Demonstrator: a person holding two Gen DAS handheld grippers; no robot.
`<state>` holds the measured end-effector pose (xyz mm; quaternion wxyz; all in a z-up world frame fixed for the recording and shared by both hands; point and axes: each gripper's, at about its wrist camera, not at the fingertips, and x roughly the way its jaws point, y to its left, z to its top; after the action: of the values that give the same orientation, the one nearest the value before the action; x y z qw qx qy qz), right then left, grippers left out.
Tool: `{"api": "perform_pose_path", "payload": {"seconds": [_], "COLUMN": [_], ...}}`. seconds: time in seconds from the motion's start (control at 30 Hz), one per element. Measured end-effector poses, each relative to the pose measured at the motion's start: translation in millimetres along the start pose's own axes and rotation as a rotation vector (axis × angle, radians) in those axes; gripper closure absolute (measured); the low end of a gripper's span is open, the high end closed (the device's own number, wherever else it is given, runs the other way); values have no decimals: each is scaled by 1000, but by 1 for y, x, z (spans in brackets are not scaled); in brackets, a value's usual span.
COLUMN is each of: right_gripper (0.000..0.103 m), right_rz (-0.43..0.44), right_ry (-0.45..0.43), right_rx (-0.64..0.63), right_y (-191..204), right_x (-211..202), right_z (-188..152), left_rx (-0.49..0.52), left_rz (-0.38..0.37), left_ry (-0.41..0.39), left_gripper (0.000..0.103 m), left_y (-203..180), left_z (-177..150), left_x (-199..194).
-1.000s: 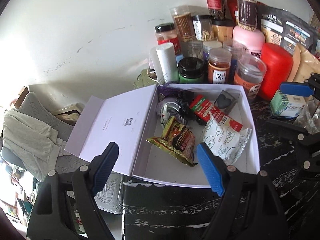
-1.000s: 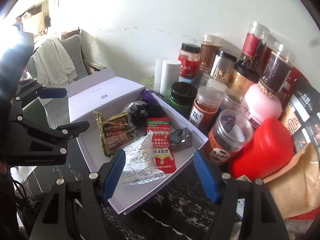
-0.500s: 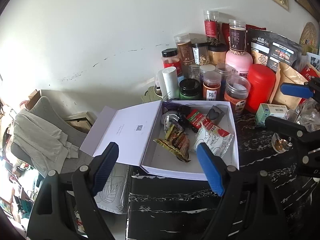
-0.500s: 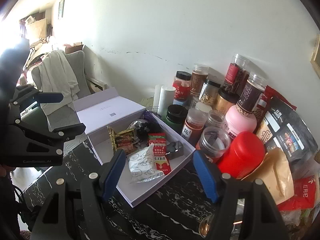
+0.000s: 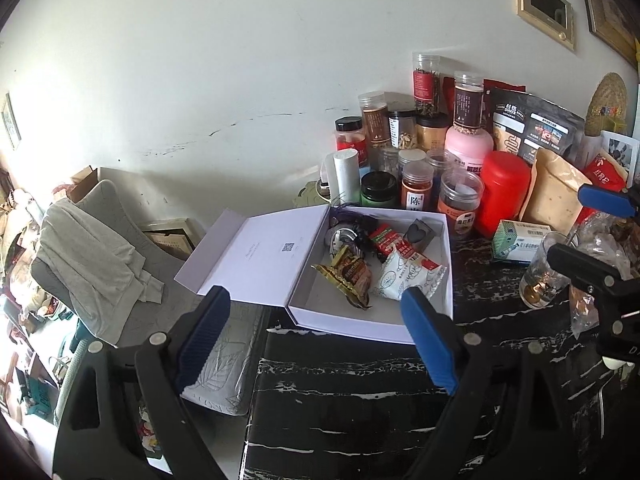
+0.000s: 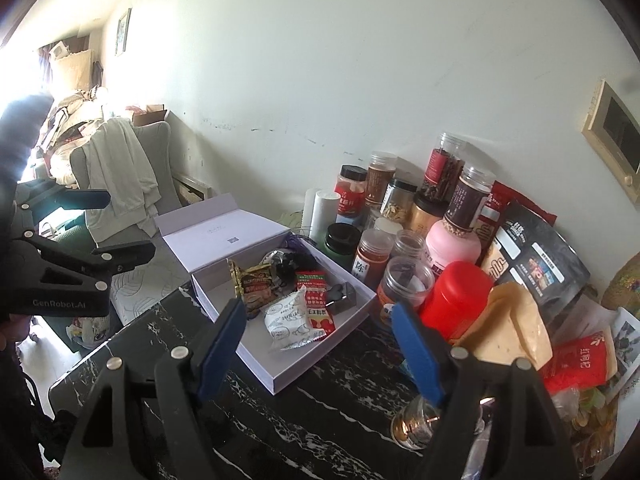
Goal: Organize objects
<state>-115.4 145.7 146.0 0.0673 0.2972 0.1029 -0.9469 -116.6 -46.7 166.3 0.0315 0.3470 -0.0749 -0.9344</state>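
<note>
From the left wrist view, the left gripper hangs above the near edge of the black marbled bench; its jaws are spread, widening, with nothing between them. Beyond them the white box lies open, its lid folded out to the left. Inside are a gold snack packet, a white pouch, a red sachet and a dark heart-marked tin. Jars crowd the wall behind, and a red canister stands just beside the box's right corner.

From the right wrist view, the right gripper also hovers empty, jaws apart and opening. The box sits on the bench ahead, and a glass stands near the right jaw.

Judging by this, packing looks paused between items. Next move likely calls for either picking another loose thing from the clutter, or swinging the lid over, which needs a grip on its far edge.
</note>
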Motion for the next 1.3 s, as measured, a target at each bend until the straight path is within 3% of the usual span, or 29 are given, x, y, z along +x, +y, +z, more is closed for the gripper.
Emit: {"api": "perform_pose_path", "payload": {"seconds": [0.3,0.63,0.83,1.3], "right_gripper": [27,27,27,27], "right_rz": [-43,-68,-51,-55], "right_ry": [-8,26,49,70], "right_rx": [23,67,88,76], "right_y": [7,15,22,33], "right_x": [-26,-28,-24,-26], "right_z": [-24,-56,-75,-88], "left_rx": [-17,-57,-70,-83], "left_rz": [32,33,-22,-14], "left_ry": [-7,13,44,103], "left_gripper": [16,16,16,16], "left_y": [-9,-21,-27,-26], "left_z": [-33,-70,-87,-113], "left_x": [-29,-40,-38,-23]}}
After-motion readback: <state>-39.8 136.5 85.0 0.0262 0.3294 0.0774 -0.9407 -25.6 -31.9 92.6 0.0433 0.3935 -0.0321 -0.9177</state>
